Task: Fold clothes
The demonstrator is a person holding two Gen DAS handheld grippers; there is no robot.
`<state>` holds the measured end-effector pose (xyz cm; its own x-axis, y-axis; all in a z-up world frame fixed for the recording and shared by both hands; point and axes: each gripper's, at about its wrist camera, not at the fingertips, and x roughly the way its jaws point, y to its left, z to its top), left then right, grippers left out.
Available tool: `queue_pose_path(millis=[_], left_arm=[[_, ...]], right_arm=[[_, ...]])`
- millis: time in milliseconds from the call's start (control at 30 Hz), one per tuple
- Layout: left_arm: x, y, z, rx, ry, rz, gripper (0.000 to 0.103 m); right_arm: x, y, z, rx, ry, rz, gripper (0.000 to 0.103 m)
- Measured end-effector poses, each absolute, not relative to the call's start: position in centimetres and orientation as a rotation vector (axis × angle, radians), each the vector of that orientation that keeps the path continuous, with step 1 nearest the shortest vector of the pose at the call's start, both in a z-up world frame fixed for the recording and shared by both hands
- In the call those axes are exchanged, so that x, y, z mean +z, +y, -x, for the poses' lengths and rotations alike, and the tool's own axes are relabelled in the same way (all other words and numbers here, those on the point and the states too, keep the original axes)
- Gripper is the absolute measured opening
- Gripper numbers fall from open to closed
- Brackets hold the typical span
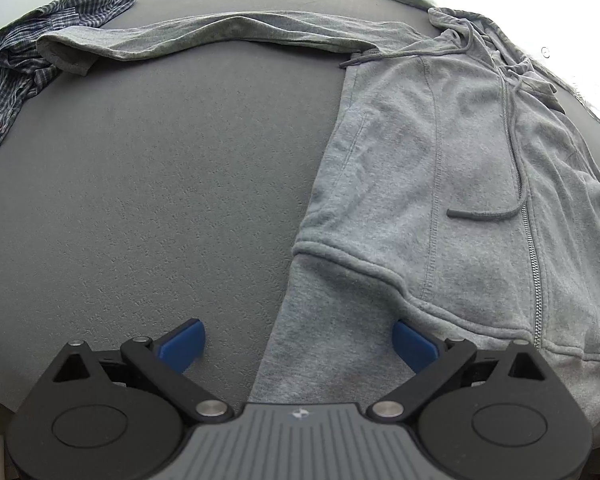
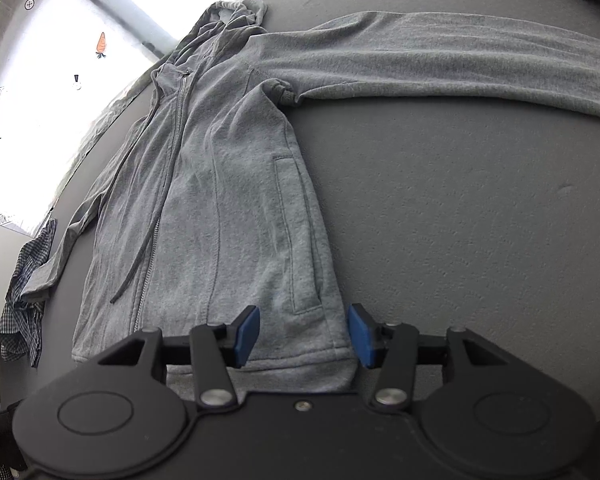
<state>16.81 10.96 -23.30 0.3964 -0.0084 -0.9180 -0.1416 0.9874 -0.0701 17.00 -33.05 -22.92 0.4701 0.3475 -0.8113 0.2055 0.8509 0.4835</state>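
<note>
A grey zip hoodie (image 1: 440,168) lies flat on the dark grey table (image 1: 160,200), zipper up, with one sleeve (image 1: 228,32) stretched out to the left at the far side. Its ribbed hem (image 1: 340,258) lies over another grey layer just ahead of my left gripper (image 1: 299,344), which is open wide, its right pad over the cloth. In the right wrist view the hoodie (image 2: 220,200) runs away from me. My right gripper (image 2: 304,336) stands open around the hem corner (image 2: 332,360), and the pads do not press on the cloth.
A crumpled plaid shirt (image 1: 24,60) lies at the far left corner of the table, and the plaid shirt (image 2: 24,292) hangs at the table's left edge in the right wrist view. Bare tabletop (image 2: 480,220) stretches right of the hoodie. A bright surface with stickers (image 2: 40,80) lies beyond the table edge.
</note>
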Motion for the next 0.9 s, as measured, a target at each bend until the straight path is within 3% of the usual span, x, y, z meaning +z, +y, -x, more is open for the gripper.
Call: queue_pose_path(millis=[67, 100, 133, 167, 200, 267, 433, 500, 567, 667, 733, 900], left_arm=[[-23.1, 10.2, -17.3, 0.097, 1.165, 0.091, 0.088], [-22.7, 9.9, -17.6, 0.083, 1.161, 0.084, 0.072], [-22.3, 9.7, -17.8, 0.059, 1.155, 0.087, 0.06], [-21.9, 9.8, -18.3, 0.045, 1.153, 0.11, 0.028], [-21.5, 10.0, -18.8, 0.038, 1.155, 0.148, 0.012], [-20.3, 10.3, -19.9, 0.028, 1.148, 0.212, 0.011], [-8.6, 10.3, -18.9, -0.014, 0.893, 0.288, 0.011], [-6.6, 10.4, -17.8, 0.016, 0.848, 0.247, 0.011], [-9.2, 10.6, -17.2, 0.062, 0.925, 0.247, 0.011], [-16.4, 11.6, -17.1, 0.119, 1.11, 0.371, 0.011], [-18.3, 11.7, -17.1, 0.151, 1.176, 0.412, 0.011], [-12.1, 11.0, -16.6, 0.084, 1.036, 0.368, 0.012]], right_arm=[[-22.9, -32.9, -16.9, 0.098, 1.093, -0.563, 0.046], [-22.9, -32.9, -16.9, 0.11, 1.093, -0.56, 0.041], [-23.0, -32.9, -17.0, 0.138, 1.095, -0.562, 0.023], [-23.1, -32.9, -17.1, 0.166, 1.098, -0.564, 0.014], [-23.0, -33.1, -17.2, 0.193, 1.091, -0.584, 0.013], [-22.3, -33.9, -17.5, 0.243, 1.045, -0.675, 0.01], [-14.0, -35.3, -16.7, 0.385, 0.778, -0.812, 0.01], [-11.8, -35.9, -15.8, 0.397, 0.703, -0.843, 0.01], [-12.4, -36.4, -15.1, 0.362, 0.72, -0.865, 0.01], [-19.0, -36.4, -14.3, 0.204, 0.971, -0.825, 0.01], [-22.2, -36.4, -13.7, 0.128, 1.091, -0.859, 0.01], [-17.2, -35.8, -13.3, 0.26, 0.945, -0.817, 0.01]])
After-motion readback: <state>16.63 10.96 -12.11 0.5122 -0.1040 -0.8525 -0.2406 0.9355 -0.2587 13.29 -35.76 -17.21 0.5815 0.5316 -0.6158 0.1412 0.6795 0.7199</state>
